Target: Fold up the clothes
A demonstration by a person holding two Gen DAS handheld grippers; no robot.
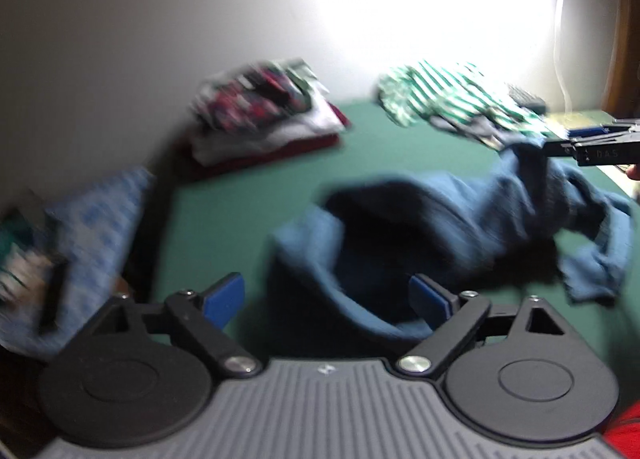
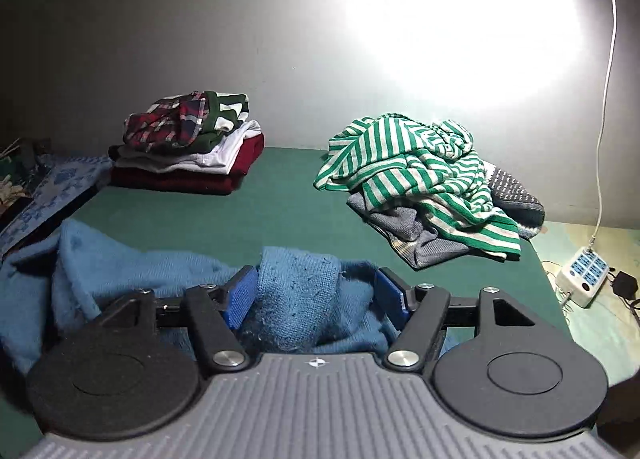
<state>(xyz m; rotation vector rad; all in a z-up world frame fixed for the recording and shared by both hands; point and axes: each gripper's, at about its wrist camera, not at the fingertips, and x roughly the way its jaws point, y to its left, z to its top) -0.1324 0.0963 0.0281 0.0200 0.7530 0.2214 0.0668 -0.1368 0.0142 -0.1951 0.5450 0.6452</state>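
Crumpled blue knit sweater bunched between right gripper fingers, apart, not clamped; left gripper fingers apart, sweater just right-and-far on green worktop.

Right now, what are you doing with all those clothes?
A person with two grippers is folding laundry on a green table. The right gripper has the blue sweater bunched between its open fingers. The left gripper is open, near the sweater. A folded stack and a striped pile sit behind.
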